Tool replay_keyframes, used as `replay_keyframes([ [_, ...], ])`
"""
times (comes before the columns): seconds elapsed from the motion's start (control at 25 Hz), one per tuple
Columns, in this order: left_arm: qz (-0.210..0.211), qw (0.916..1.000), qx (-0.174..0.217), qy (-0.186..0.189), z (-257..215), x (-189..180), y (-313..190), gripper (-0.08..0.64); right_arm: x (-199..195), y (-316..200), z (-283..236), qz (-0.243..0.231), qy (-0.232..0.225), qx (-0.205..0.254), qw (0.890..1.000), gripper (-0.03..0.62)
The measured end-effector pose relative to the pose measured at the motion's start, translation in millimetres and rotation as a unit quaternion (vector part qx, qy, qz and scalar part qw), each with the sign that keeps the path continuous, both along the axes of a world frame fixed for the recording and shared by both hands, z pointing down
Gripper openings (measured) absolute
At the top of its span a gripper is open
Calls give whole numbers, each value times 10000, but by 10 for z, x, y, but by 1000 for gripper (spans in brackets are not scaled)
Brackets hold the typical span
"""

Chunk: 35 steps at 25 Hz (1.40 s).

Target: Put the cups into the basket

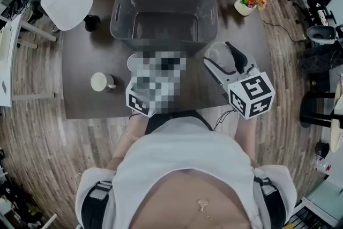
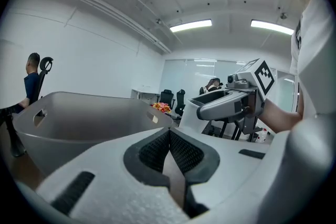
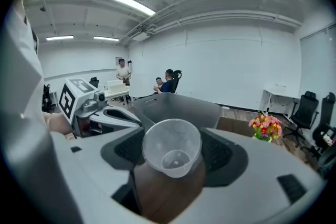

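While the right gripper [image 3: 173, 157] pinches a clear cup [image 3: 171, 141], the basket [image 3: 178, 105] lies just beyond; the left gripper's [image 2: 169, 136] jaws meet, empty.

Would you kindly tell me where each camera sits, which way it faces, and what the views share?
Head view: on the person's head, looking steeply down at the table, basket and their white shirt.
Left gripper view: on the left gripper, along its closed jaws toward the basket; shirt at right.
Right gripper view: on the right gripper, along jaws gripping a clear cup; shirt at left.
Shared: all show the basket.
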<state>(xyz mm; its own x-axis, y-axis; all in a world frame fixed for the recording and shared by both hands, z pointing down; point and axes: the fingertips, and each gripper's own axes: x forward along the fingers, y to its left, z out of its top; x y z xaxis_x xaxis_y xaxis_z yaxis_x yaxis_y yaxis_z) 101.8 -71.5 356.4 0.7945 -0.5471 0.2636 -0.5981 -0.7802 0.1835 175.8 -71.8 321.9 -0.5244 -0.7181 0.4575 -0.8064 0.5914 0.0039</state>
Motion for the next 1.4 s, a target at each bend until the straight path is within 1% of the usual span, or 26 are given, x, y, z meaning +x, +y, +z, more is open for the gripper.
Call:
replay_keyframes([
  [0.16,-54,9999,90,12,-93,-59,-61,9,-87,-77,-146,-287,-181,89,9994,336],
  [0.28,-123,9998,177,20,-174,-175,-107,9,-239,-175,-259,-572,-76,227,9981,336],
  [0.36,-251,9994,250,18,-213,-302,-160,9,-385,-251,-311,-786,-26,307,9964,336],
  [0.48,-604,9975,366,55,-305,-533,-293,9,-603,-424,-371,-1144,-40,343,9928,336],
  [0.68,-1263,9909,462,53,-402,-1030,-474,9,-996,-730,-390,-1688,131,329,9850,336],
  [0.92,-1898,9812,327,90,-342,-1546,-606,9,-1505,-1055,-332,-2200,153,198,9752,336],
  [1.2,-2294,9728,333,44,-293,-1958,-813,9,-1934,-1302,-117,-2689,76,-101,9631,336],
  [1.28,-2397,9702,357,31,-284,-2068,-907,9,-2002,-1406,-57,-2782,101,-100,9604,336],
  [1.4,-2572,9656,383,52,-276,-2262,-1089,9,-2114,-1635,16,-2803,206,-21,9597,336],
])
